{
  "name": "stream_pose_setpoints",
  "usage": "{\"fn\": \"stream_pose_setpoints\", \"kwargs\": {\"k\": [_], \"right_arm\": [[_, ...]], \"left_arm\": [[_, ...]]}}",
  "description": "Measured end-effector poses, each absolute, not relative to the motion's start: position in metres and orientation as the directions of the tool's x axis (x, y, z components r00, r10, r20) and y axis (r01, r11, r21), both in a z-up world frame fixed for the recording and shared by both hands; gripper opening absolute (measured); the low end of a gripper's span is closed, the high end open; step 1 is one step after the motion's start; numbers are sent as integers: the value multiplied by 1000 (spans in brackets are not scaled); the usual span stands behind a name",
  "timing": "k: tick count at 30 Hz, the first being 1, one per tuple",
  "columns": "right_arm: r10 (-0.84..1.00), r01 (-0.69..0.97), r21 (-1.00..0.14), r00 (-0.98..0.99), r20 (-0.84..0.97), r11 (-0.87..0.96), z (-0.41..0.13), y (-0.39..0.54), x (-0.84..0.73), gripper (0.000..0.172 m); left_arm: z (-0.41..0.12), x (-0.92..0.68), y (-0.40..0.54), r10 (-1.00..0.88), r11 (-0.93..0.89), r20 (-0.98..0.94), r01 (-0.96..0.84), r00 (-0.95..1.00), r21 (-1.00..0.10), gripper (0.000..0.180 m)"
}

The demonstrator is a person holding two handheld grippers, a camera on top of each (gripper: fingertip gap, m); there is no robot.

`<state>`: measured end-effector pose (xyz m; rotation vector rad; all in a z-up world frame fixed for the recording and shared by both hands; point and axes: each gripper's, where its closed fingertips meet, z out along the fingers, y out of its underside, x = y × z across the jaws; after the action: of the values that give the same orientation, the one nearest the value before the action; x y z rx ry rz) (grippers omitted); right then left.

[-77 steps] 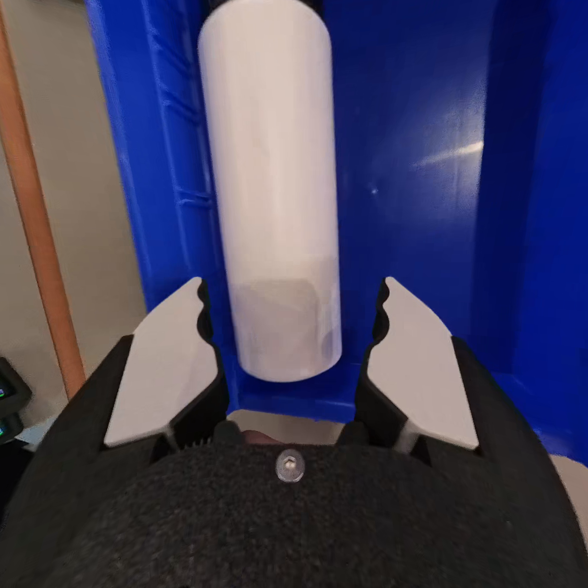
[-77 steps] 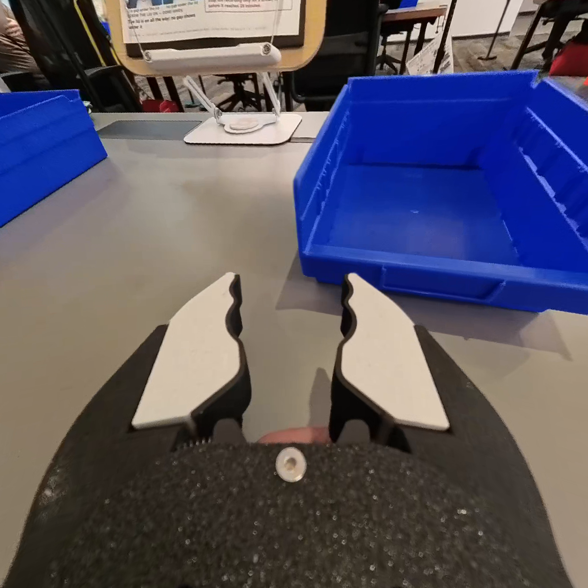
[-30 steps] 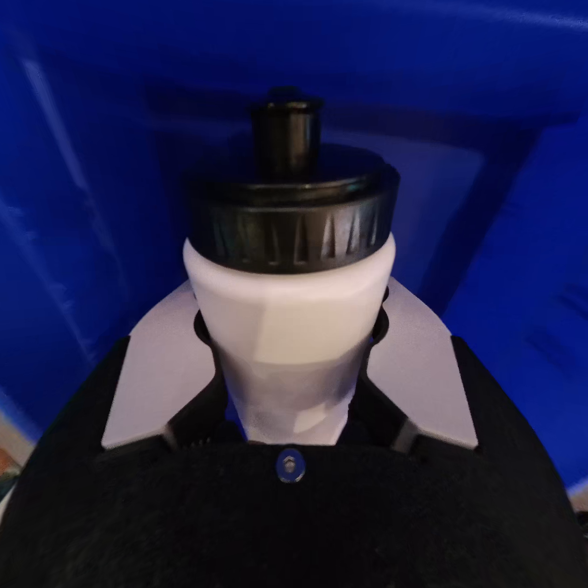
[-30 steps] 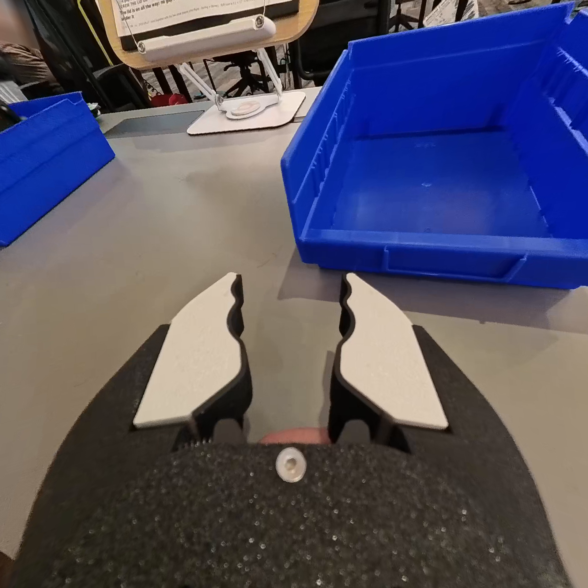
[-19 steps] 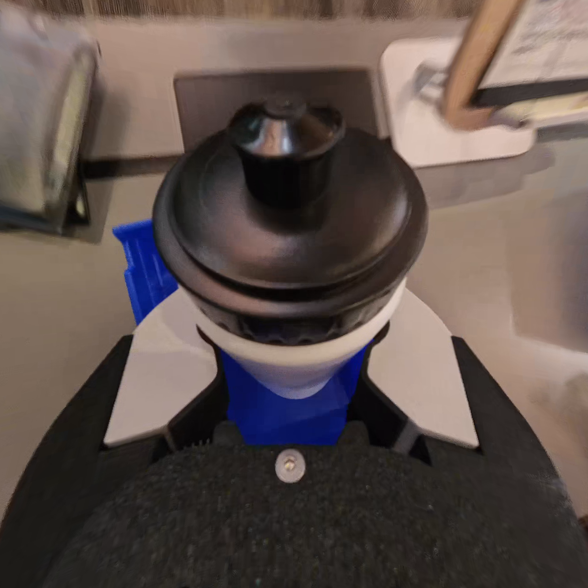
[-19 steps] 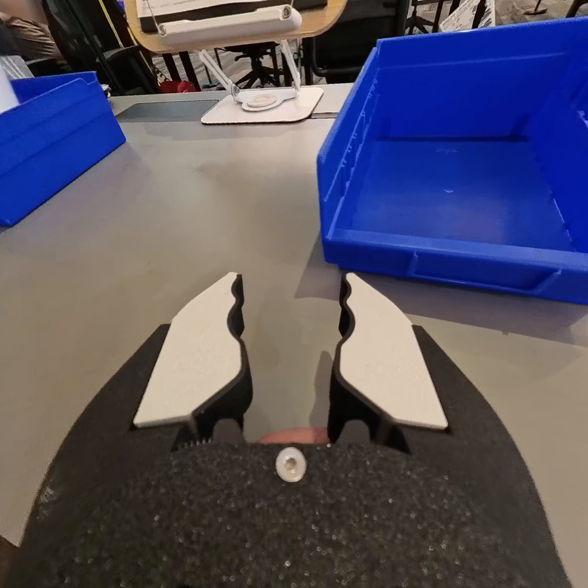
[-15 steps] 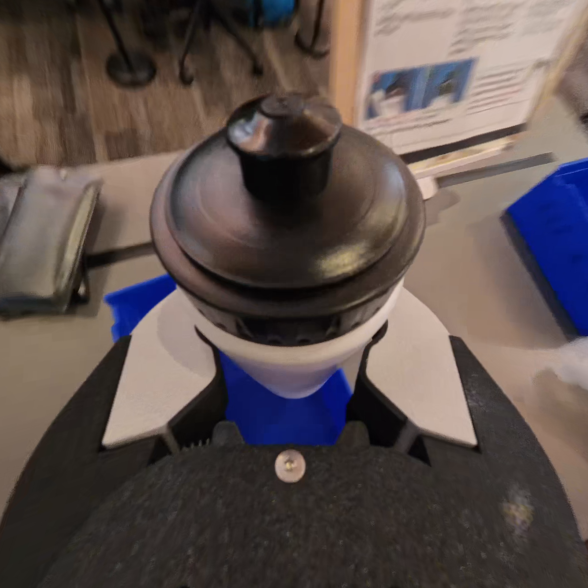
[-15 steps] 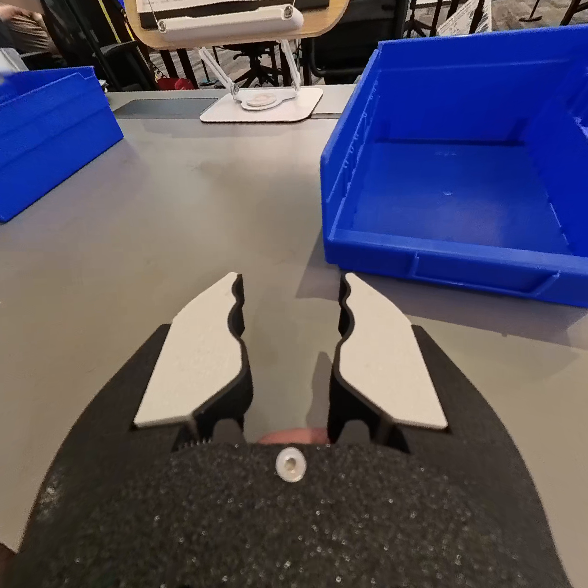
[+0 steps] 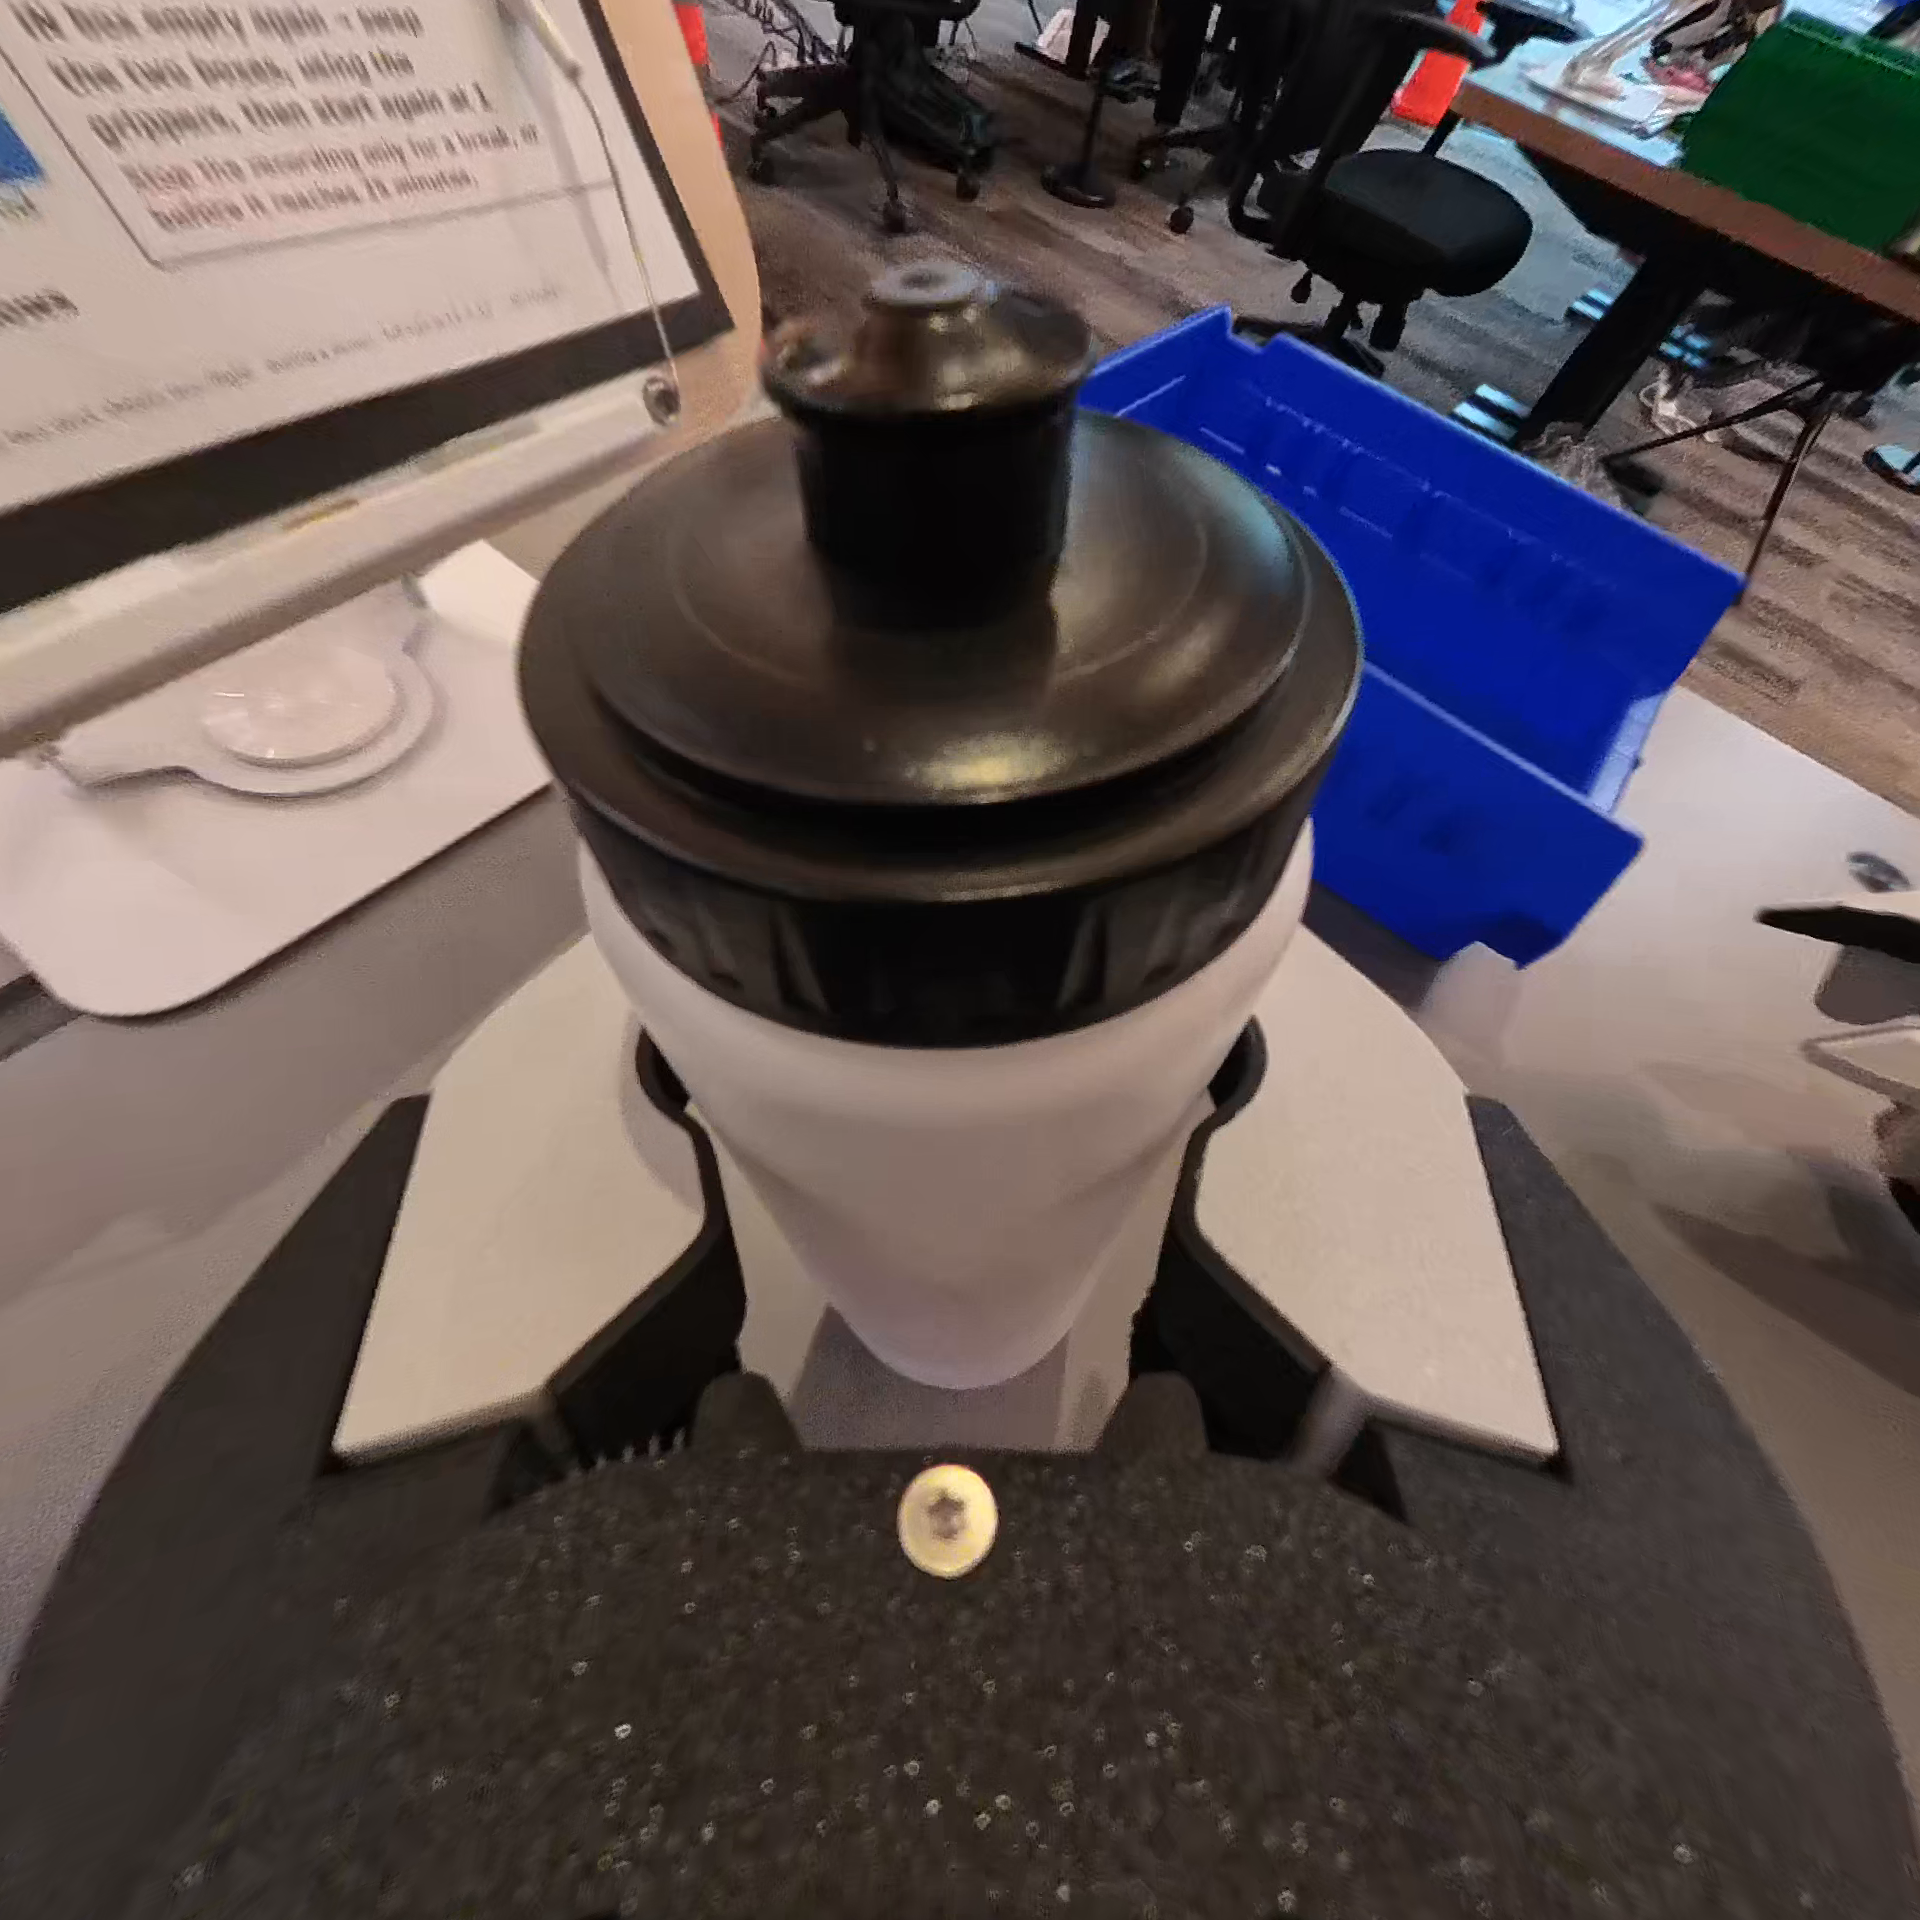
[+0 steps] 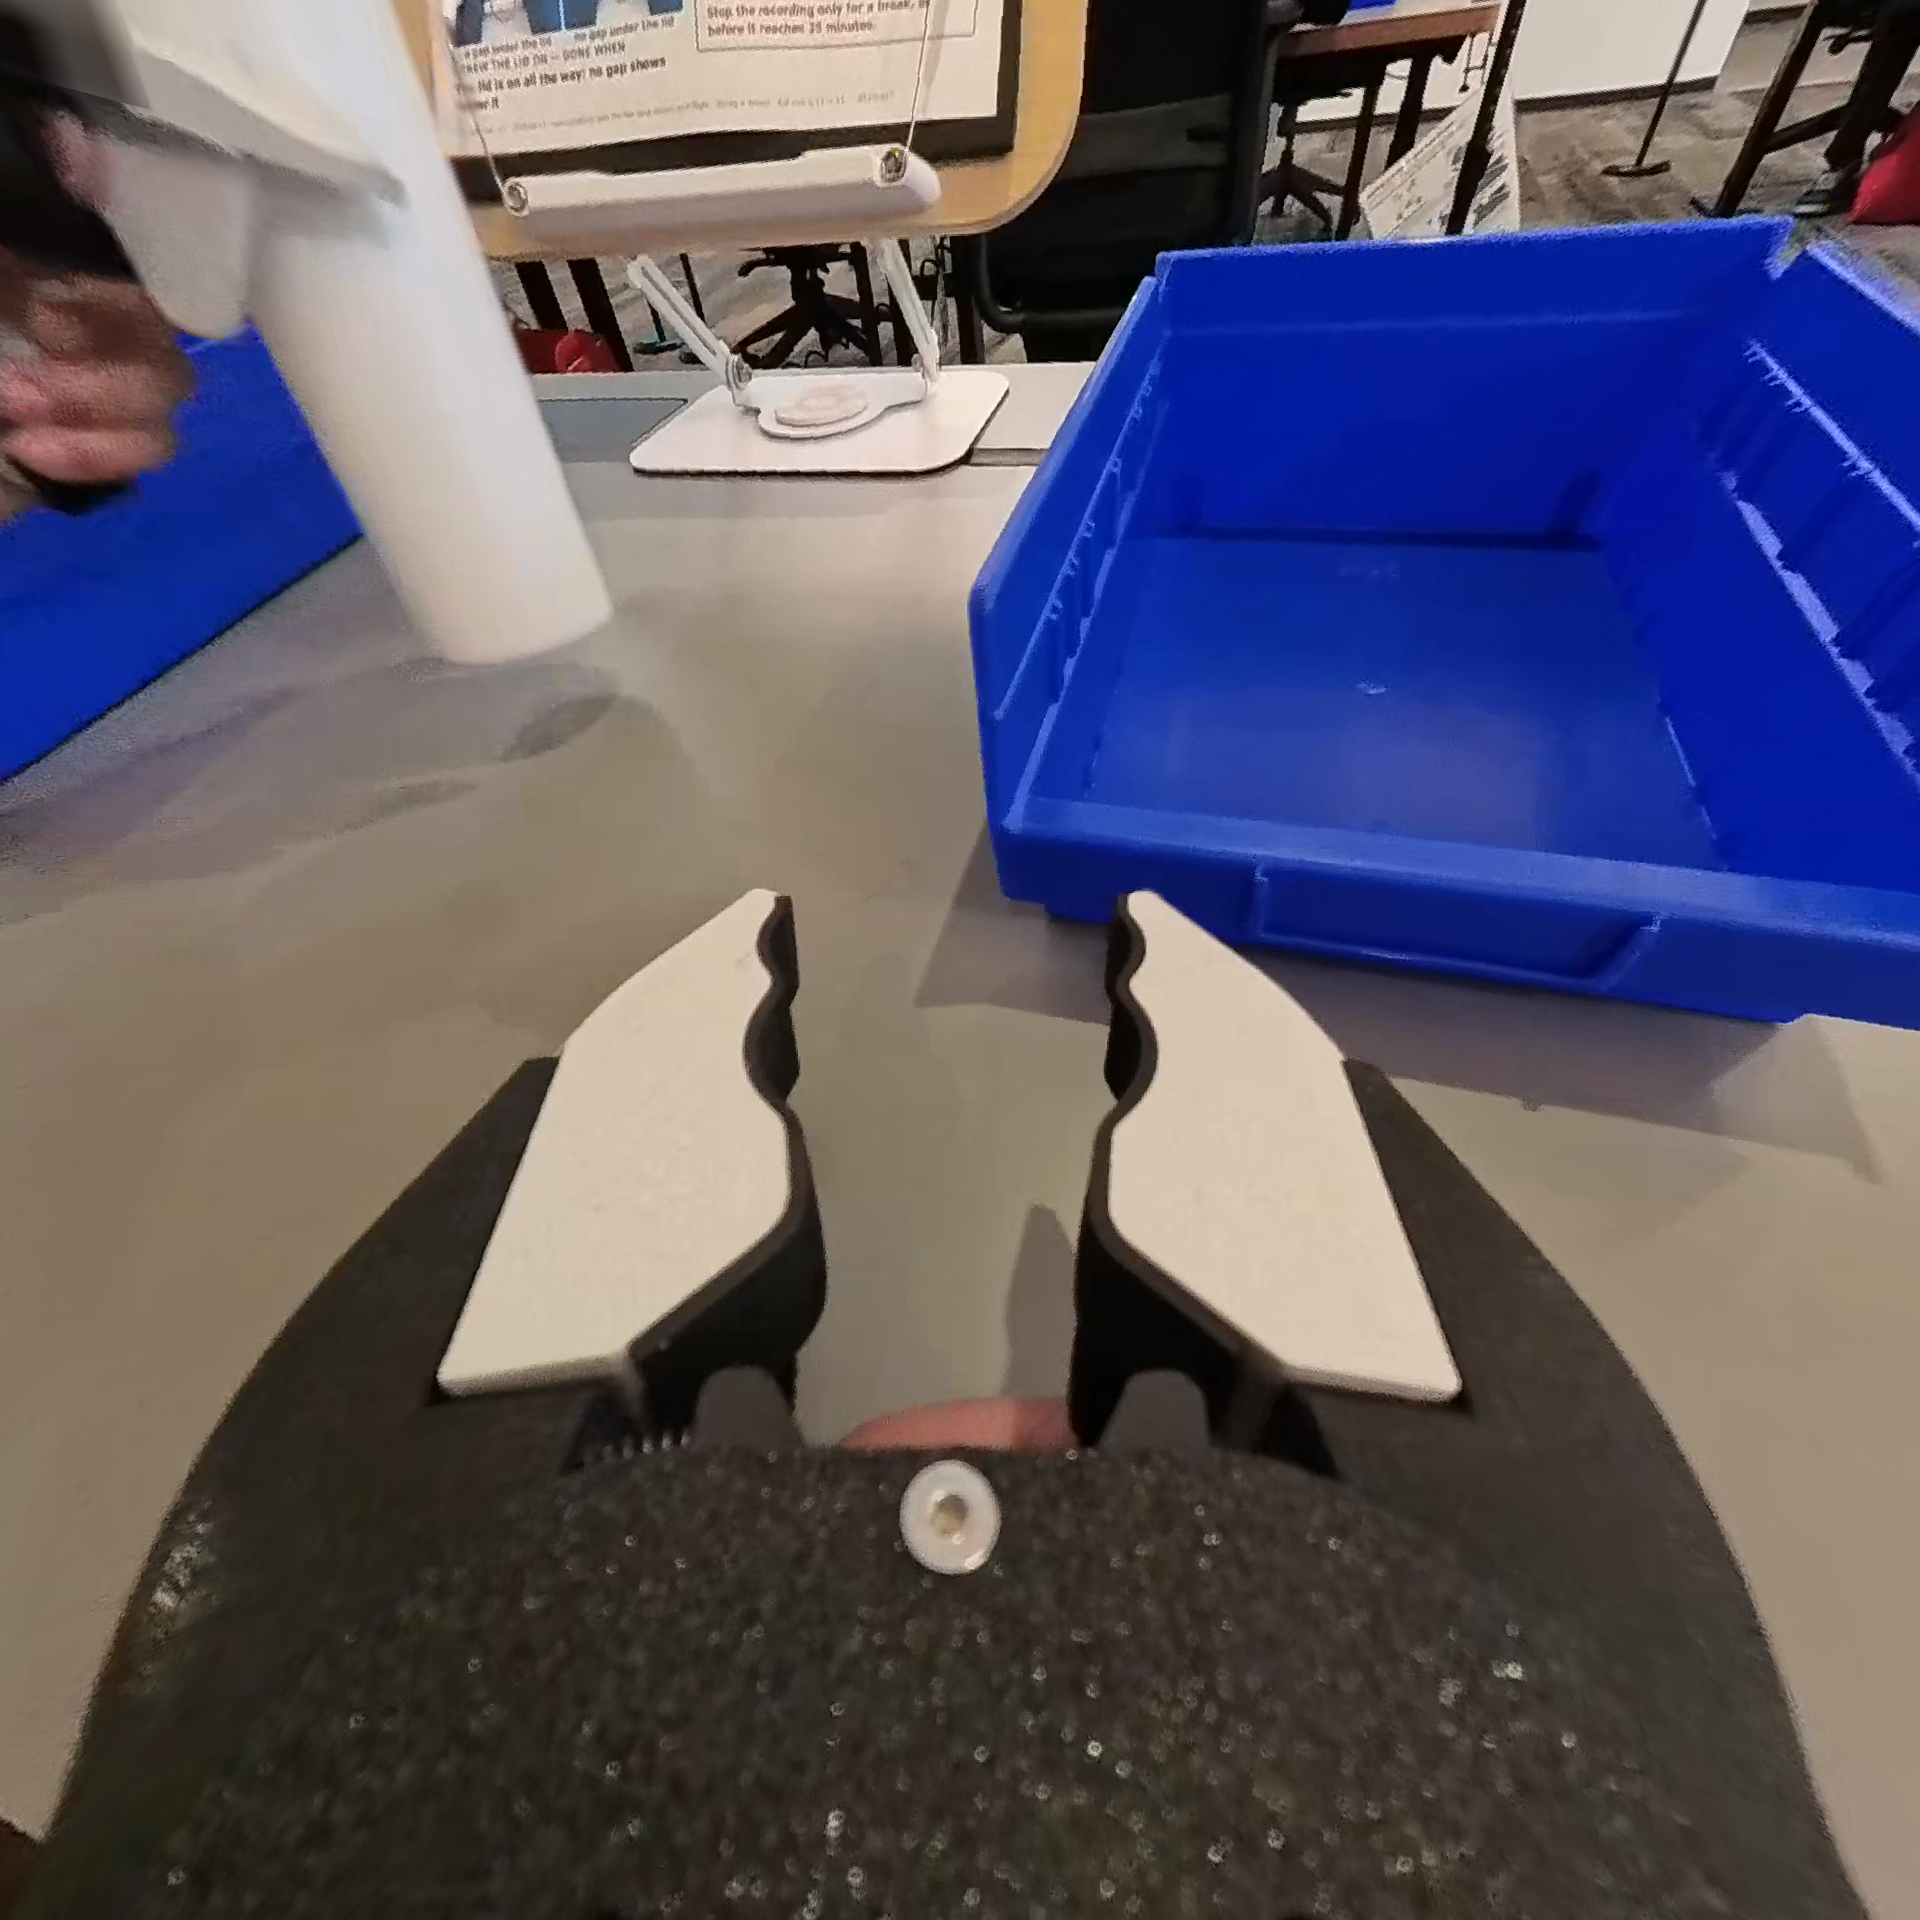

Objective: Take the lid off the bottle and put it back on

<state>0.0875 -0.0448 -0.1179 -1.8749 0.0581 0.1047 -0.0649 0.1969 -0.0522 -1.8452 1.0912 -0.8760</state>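
Left gripper (image 9: 940, 1049): clamped on the white bottle (image 9: 935, 1143) just under its shoulder, both pads pressing on its sides.
Right gripper (image 10: 951, 935): jaws parted, nothing between them, low over the grey table (image 10: 312, 987).
Bottle: carried above the table, between two blue bins (image 10: 1455, 665); long axis near upright, slightly tilted, cap end up.
Black lid (image 9: 935, 665): on the bottle.
Progress: unscrewing not begun; removal and refitting both remain.

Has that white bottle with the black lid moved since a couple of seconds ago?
Yes. The white bottle lay in the left blue bin; now the left gripper holds it above the grey table, outside that bin.
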Motion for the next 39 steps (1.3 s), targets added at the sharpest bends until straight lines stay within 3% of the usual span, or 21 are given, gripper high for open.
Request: {"fn": "stream_pose_setpoints", "kwargs": {"k": [6, 11, 19, 26, 30, 32, 35, 37, 39], "right_arm": [[24, -100, -948, 993, -112, -303, -117, -44, 86, 57], [50, -92, -947, 992, -113, -308, -117, -43, 77, 57], [151, 4, -936, 987, -53, -353, -122, -43, 46, 63], [381, 100, -815, 912, -155, -571, -142, -53, -2, 76], [498, 247, -667, 841, -213, -703, -146, -52, -16, 81], [574, 339, -602, 780, -250, -723, -130, -43, -24, 81], [686, 419, -617, 668, -286, -666, -73, -10, -43, 64], [758, 507, -648, 628, -175, -569, -34, 30, -47, 65], [804, 630, -601, 593, -37, -492, -4, 75, -47, 72]], "left_arm": [[-67, -53, 207, -932, -206, 89, -311, 351, -928, 99], [-71, -50, 196, -956, -89, -30, -388, 291, -918, 99], [-68, -52, 200, -961, -116, 29, -303, 276, -946, 100], [-49, -67, 195, -973, -98, 36, -269, 226, -958, 97], [-64, -62, 196, -972, -62, -12, -305, 236, -950, 95], [-66, -59, 196, -970, -54, -17, -282, 242, -958, 94], [-65, -59, 195, -971, -34, -31, -264, 237, -964, 94], [-64, -60, 192, -976, -28, -28, -252, 216, -967, 94], [-64, -61, 188, -983, -17, -29, -250, 182, -968, 94]]}}
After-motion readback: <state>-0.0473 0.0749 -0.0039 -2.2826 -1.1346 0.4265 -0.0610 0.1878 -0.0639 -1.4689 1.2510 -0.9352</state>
